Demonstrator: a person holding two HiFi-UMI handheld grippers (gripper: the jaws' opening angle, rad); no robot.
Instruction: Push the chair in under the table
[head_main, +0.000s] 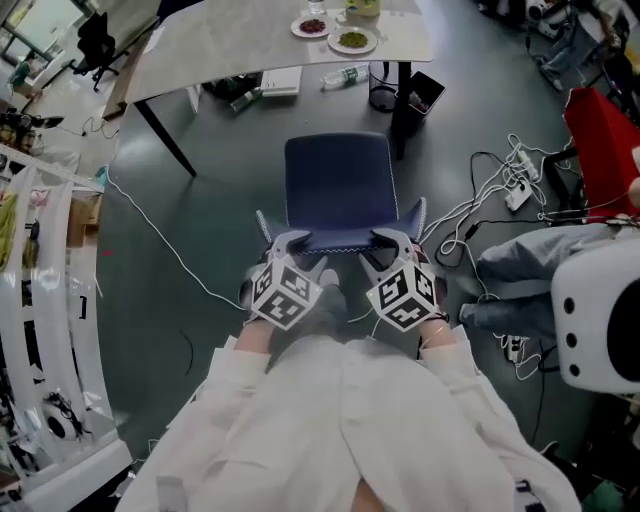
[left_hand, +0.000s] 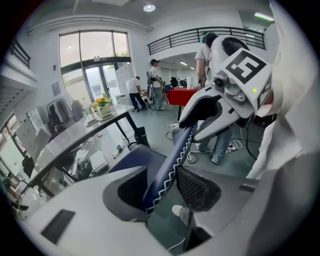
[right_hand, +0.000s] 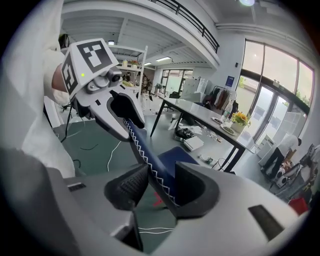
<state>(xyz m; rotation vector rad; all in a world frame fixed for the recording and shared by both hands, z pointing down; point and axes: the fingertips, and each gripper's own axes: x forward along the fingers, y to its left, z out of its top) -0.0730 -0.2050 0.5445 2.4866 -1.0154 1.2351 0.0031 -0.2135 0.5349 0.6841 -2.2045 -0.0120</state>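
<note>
left gripper (left_hand: 161, 186) and right gripper (right_hand: 162, 187) are both pinched on the chair (head_main: 337, 185) back's top edge, and the chair's on the floor short of the surface (head_main: 230, 45), so an uneven shove could swing it into the leg (head_main: 402, 105) or bin (head_main: 383, 88), or the pads could slip off.
</note>
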